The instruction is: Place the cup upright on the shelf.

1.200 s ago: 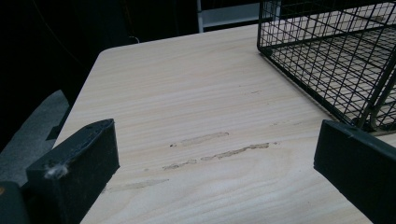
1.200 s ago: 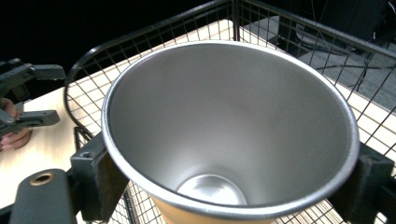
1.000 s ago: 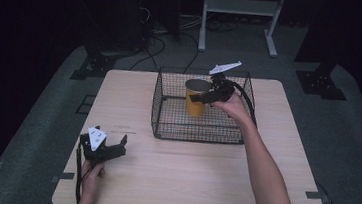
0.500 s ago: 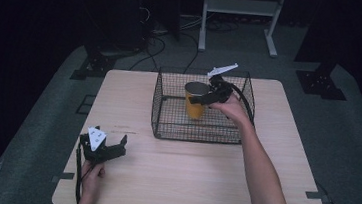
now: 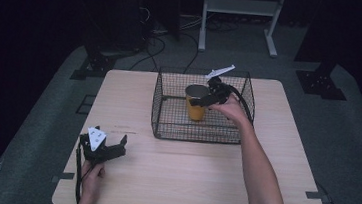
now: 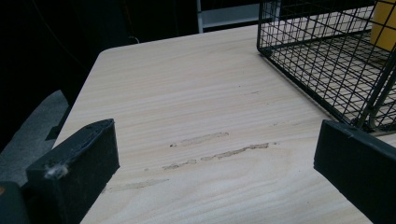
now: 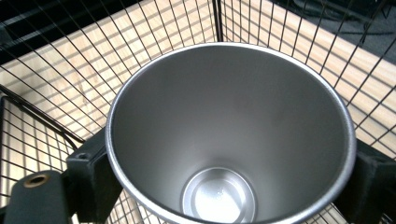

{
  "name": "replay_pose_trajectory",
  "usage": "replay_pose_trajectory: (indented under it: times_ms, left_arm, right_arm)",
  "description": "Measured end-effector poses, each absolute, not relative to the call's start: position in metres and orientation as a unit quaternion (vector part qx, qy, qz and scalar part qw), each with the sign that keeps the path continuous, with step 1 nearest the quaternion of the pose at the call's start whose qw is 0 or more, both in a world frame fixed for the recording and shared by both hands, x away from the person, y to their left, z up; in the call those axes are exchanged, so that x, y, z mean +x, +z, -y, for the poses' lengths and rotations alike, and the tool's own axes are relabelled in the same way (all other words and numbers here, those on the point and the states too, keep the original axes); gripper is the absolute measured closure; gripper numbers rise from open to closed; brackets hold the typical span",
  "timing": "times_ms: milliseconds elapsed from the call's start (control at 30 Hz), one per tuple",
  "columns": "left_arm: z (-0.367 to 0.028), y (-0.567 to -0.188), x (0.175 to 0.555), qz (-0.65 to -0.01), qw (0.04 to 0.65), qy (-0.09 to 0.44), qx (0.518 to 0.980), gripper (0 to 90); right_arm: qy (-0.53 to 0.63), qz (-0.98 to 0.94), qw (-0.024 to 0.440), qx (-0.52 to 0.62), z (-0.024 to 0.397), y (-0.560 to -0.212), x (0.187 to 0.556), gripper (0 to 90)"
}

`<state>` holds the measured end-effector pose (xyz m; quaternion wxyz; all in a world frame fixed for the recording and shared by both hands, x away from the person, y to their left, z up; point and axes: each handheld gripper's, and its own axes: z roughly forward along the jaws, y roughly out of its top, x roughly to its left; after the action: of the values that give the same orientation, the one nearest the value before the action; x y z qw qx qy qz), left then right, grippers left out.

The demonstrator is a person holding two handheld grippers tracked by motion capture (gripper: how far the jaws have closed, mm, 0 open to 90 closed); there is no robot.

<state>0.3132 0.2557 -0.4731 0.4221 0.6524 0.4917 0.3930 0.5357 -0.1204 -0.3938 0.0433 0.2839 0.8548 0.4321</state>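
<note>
A yellow cup (image 5: 196, 109) with a steel inside (image 7: 224, 140) stands upright in a black wire basket (image 5: 161, 107) at the table's far middle. My right gripper (image 5: 198, 100) reaches into the basket from the right, one jaw on each side of the cup just under its rim (image 7: 231, 168). Its jaws have just been opening, and the cup is still between them. Near the table's front left corner, my left gripper (image 5: 110, 136) rests in a hand. It is open (image 6: 215, 158) with only bare tabletop between its jaws.
The wooden table (image 5: 197, 174) has free room in front of and to the left of the basket. A corner of the basket (image 6: 327, 60) shows ahead and to the right of my left gripper. Dark floor, cables and a white stand (image 5: 241, 7) lie beyond the far edge.
The right gripper and the cup have sunk a little inside the basket. The left gripper has stayed where it was.
</note>
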Motion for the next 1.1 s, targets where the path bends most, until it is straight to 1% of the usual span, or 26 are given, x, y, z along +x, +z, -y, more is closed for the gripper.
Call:
replay_pose_trajectory:
  times_ms: [133, 1100]
  left_arm:
    - [-0.2557, -0.4731, 0.3132, -0.492, 0.422, 0.393, 0.652, 0.0]
    - [-0.2556, -0.4731, 0.313, -0.491, 0.422, 0.393, 0.652, 0.0]
  right_arm:
    - [0.417, -0.863, 0.049, 0.281, 0.1185, -0.3971, 0.536, 9.8]
    - [0.409, -0.869, 0.06, 0.272, 0.1201, -0.4045, 0.5305, 8.9]
